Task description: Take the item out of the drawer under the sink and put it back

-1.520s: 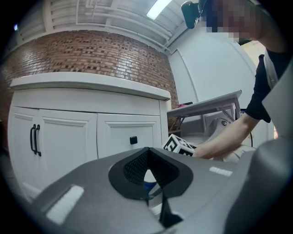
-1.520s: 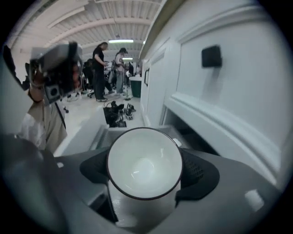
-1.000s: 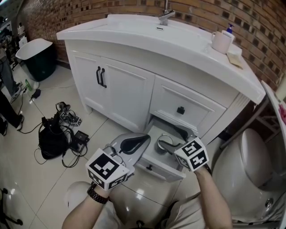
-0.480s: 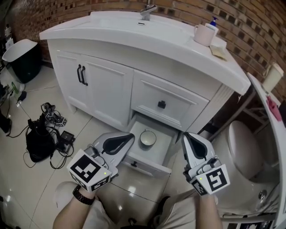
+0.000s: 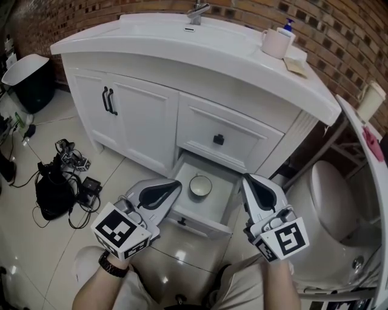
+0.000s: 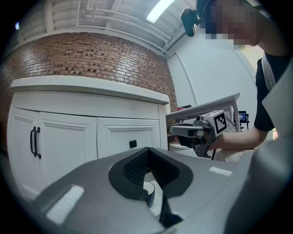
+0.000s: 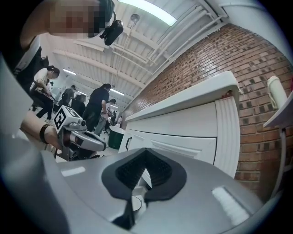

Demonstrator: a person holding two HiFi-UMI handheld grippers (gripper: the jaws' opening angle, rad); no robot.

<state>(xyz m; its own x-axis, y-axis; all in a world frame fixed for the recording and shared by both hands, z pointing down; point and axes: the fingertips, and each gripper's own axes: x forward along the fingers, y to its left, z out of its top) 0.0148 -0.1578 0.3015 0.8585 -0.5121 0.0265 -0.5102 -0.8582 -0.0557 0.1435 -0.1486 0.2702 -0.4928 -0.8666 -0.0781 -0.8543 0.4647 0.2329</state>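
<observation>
A small white bowl point(image 5: 200, 186) sits in the open lower drawer point(image 5: 195, 224) of the white sink cabinet point(image 5: 145, 127). My left gripper point(image 5: 176, 184) hovers just left of the drawer, shut and empty. Just right of the drawer my right gripper point(image 5: 247, 179) is shut too, with nothing in it. Neither touches the bowl. In the left gripper view the bowl point(image 6: 149, 189) shows through the gap under the left gripper's point(image 6: 147, 150) closed jaws, and the right gripper point(image 6: 182, 131) is across from it. The right gripper view shows its own gripper's point(image 7: 145, 151) jaws closed over the bowl point(image 7: 135, 204).
The closed upper drawer has a black knob point(image 5: 219, 140). A white mug point(image 5: 274, 43) and a tap point(image 5: 198, 11) stand on the sink top. A toilet point(image 5: 339, 218) is close at the right. A black bag with cables point(image 5: 57, 191) lies on the tiled floor at left.
A second ago my right gripper was open inside the drawer at the bowl. It has since drawn back to the drawer's right side and shut, leaving the bowl inside. The left gripper stays beside the drawer.
</observation>
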